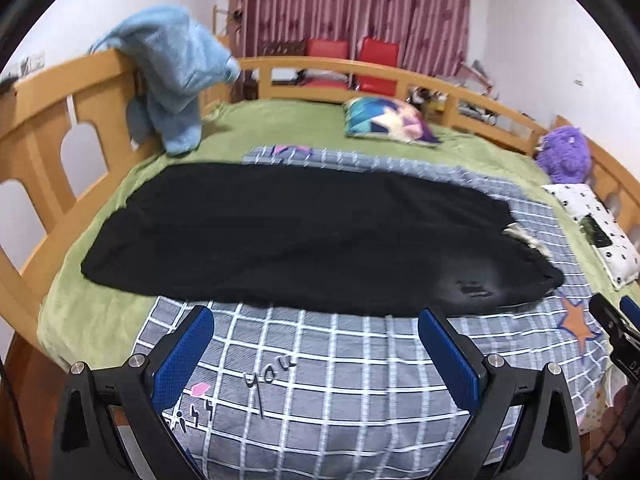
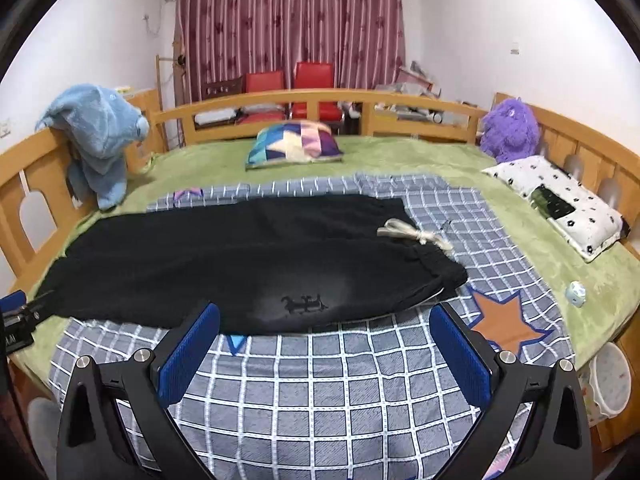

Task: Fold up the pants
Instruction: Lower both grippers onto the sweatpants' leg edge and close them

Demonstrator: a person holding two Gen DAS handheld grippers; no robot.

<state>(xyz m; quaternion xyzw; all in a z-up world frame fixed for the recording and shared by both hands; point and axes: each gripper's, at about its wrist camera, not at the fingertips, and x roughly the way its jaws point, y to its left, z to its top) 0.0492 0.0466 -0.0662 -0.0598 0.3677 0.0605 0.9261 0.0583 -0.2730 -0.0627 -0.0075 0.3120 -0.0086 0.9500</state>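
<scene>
The black pants lie flat across the bed, on a grey checked blanket, with the legs stretched toward my left and the waistband toward my right. They look folded lengthwise, one leg over the other. A pale drawstring is tied in a bow at the waist, and a small dark logo shows on the near side of the fabric.

My left gripper hangs just short of the near edge of the pants, over the blanket, its jaws spread wide and holding nothing. My right gripper hangs the same way near the waist end, its jaws wide and empty too, beside an orange star printed on the blanket.

Under the blanket lies a green sheet. On it rest a patterned cushion, a white spotted pillow and a purple plush toy. A blue plush toy hangs over the wooden bed rail. Behind are red chairs and a red curtain.
</scene>
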